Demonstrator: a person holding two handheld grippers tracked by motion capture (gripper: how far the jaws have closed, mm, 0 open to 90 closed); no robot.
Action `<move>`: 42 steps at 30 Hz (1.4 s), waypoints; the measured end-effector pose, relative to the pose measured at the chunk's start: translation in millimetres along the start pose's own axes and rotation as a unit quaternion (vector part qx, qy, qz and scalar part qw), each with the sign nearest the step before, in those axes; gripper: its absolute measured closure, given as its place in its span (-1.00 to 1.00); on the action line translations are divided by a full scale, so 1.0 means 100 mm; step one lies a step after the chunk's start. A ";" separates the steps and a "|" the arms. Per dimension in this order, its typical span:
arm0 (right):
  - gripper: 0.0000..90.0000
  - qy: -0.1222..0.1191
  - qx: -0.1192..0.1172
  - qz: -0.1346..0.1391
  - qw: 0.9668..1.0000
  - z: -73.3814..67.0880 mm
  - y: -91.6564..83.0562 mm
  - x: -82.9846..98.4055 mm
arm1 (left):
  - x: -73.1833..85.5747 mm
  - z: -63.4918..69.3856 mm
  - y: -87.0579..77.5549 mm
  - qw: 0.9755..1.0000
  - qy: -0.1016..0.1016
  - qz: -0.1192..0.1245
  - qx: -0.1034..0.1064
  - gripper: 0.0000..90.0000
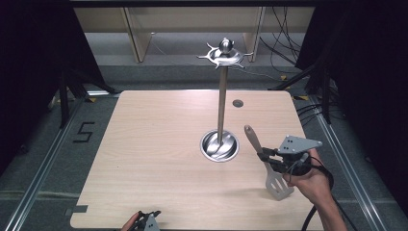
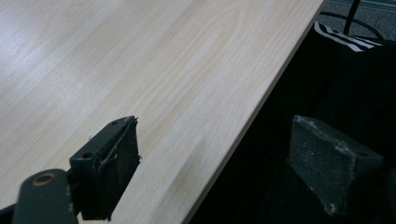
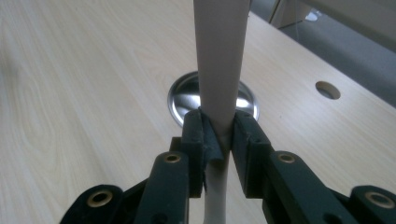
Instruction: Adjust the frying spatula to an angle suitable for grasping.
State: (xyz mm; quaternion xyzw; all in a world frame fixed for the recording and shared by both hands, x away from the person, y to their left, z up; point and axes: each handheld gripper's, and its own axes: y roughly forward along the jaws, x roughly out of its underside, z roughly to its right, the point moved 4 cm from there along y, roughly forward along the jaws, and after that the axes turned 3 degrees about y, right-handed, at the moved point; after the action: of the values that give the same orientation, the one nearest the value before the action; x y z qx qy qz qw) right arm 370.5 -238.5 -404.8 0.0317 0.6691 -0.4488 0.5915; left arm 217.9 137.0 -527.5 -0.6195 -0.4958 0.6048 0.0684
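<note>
right gripper [image 1: 267, 157] fingers clamped on spatula [image 1: 265, 162] handle, blade hanging below, near counter [image 1: 159, 144] right edge | left gripper [image 1: 146, 220] fingers wide open, empty, at near edge

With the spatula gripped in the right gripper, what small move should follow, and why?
Probably lift the spatula higher and carry it toward the hook crown atop the utensil stand. The right gripper is shut on its handle, blade end low near the table, well below the hooks. The left gripper rests open at the near table edge, uninvolved.
</note>
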 end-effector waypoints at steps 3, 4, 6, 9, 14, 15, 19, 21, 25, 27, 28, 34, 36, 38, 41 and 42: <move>0.70 0.013 -0.010 0.015 1.000 0.00 -0.02 -0.03 | 0.00 0.00 -0.01 1.000 0.002 -0.003 0.006 -0.65; 0.70 0.013 -0.010 0.015 1.000 0.00 -0.02 -0.03 | 0.00 0.00 -0.01 1.000 0.000 -0.001 0.008 -0.65; 0.70 0.018 -0.008 0.027 0.999 0.01 -0.02 -0.07 | 0.00 0.00 0.00 1.000 -0.002 0.000 0.002 -0.65; 0.70 0.031 -0.023 0.045 0.998 0.01 -0.01 -0.12 | 0.00 0.00 0.01 1.000 -0.003 0.002 0.002 -0.65; 0.70 0.040 -0.036 0.073 0.996 0.02 0.02 -0.23 | 0.00 0.00 0.01 1.000 -0.004 0.001 0.007 -0.65; 0.70 0.039 -0.037 0.082 0.995 0.02 0.03 -0.25 | 0.00 0.00 0.01 1.000 -0.004 0.001 0.007 -0.65; 0.70 0.046 -0.043 0.102 0.993 0.03 0.03 -0.34 | 0.00 0.00 0.00 1.000 -0.003 0.002 0.002 -0.65; 0.70 0.050 -0.047 0.104 0.992 0.02 0.03 -0.39 | 0.00 0.00 0.00 1.000 -0.002 0.001 0.002 -0.65; 0.70 0.046 -0.050 0.117 0.991 0.05 0.02 -0.50 | 0.00 0.00 -0.01 1.000 -0.001 -0.001 0.008 -0.65; 0.70 0.051 -0.052 0.121 0.990 0.07 0.01 -0.58 | 0.00 0.01 0.00 1.000 -0.006 -0.001 0.014 -0.65; 0.70 0.051 -0.052 0.121 0.990 0.07 0.01 -0.58 | 0.00 0.01 0.00 1.000 -0.006 -0.001 0.014 -0.65; 0.70 0.044 -0.051 0.136 0.988 0.13 0.00 -0.75 | 0.00 0.00 0.00 1.000 -0.003 0.000 0.009 -0.65; 0.70 0.048 -0.048 0.137 0.988 0.15 -0.01 -0.84 | 0.00 0.01 0.00 1.000 -0.008 0.004 0.012 -0.65; 0.70 0.044 -0.046 0.146 0.987 0.18 -0.01 -0.91 | 0.00 0.01 0.00 1.000 -0.007 0.003 0.011 -0.65; 0.70 0.043 -0.048 0.148 0.987 0.21 -0.01 -0.97 | 0.00 0.01 0.00 1.000 -0.007 0.003 0.012 -0.65; 0.70 0.053 -0.048 0.145 0.987 0.20 -0.02 -1.00 | 0.00 0.00 0.00 1.000 -0.003 -0.001 0.011 -0.65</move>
State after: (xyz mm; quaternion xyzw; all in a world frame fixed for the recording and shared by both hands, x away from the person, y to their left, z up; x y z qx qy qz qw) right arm 414.7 -203.7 -320.2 0.1240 0.7087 -0.3237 0.6145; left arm 217.8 137.2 -527.6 -0.6165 -0.4900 0.6119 0.0736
